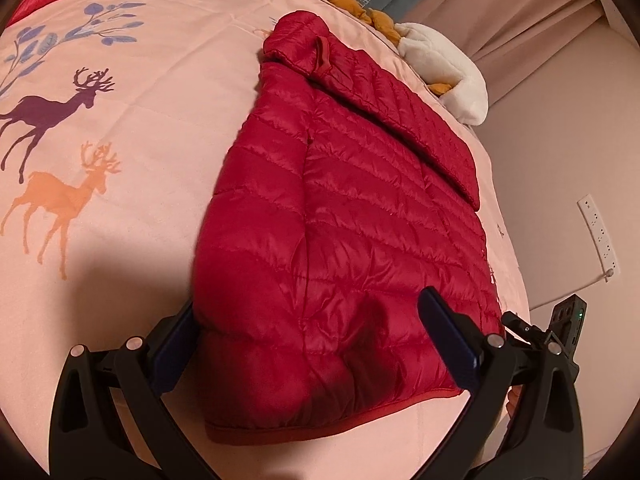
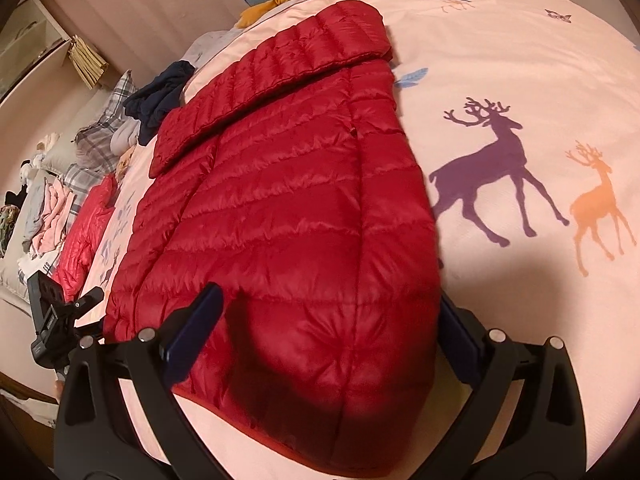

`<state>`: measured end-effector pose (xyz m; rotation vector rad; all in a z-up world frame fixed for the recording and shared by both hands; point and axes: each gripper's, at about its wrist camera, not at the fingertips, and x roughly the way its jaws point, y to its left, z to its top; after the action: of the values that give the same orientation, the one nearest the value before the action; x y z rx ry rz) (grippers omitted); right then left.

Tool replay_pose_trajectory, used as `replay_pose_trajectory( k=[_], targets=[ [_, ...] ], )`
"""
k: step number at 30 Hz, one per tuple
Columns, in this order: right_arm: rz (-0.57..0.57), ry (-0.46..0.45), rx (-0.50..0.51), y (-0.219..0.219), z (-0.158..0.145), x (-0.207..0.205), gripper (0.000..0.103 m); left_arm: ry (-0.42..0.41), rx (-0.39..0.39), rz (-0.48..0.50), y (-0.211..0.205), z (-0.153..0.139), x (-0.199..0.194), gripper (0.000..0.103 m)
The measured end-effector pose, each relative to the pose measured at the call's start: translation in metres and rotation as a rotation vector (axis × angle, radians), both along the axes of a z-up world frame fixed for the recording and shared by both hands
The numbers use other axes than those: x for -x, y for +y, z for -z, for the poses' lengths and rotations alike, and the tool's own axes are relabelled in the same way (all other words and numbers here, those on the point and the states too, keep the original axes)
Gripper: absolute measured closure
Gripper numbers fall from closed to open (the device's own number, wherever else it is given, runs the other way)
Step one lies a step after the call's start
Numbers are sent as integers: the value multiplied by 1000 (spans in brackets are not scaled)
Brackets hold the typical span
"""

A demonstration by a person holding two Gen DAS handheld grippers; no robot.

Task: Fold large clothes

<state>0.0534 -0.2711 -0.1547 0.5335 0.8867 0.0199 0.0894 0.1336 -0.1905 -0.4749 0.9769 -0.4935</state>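
A big pink bed (image 1: 140, 128) with deer pictures lies under both tools. The red puffy jacket (image 1: 340, 208) rests flat on it, its bottom hem between the wide-open jaws of the left gripper (image 1: 316, 344) and the right gripper (image 2: 332, 336). Neither one squeezes it.

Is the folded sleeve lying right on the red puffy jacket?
Touching. In the right wrist view the sleeve lies flat across the red jacket, with no gap showing along its edge.

A home bedroom: a deer-print bedspread (image 1: 120, 128), plush toy (image 1: 448, 68), heaped laundry (image 2: 52, 208) and curtains (image 1: 520, 12).
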Motion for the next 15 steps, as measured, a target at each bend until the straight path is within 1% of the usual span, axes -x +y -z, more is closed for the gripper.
replay_pose_trajectory(
  k=[4, 10, 15],
  targets=[
    [-10, -10, -25, 1, -1, -3, 2, -3, 12, 11, 0, 0, -2, 1],
    [0, -22, -69, -3, 0, -10, 2, 8, 67, 18, 2, 2, -15, 1],
    [-5, -32, -89, -3, 1, -16, 2, 6, 86, 30, -2, 1, -20, 1]
  ],
)
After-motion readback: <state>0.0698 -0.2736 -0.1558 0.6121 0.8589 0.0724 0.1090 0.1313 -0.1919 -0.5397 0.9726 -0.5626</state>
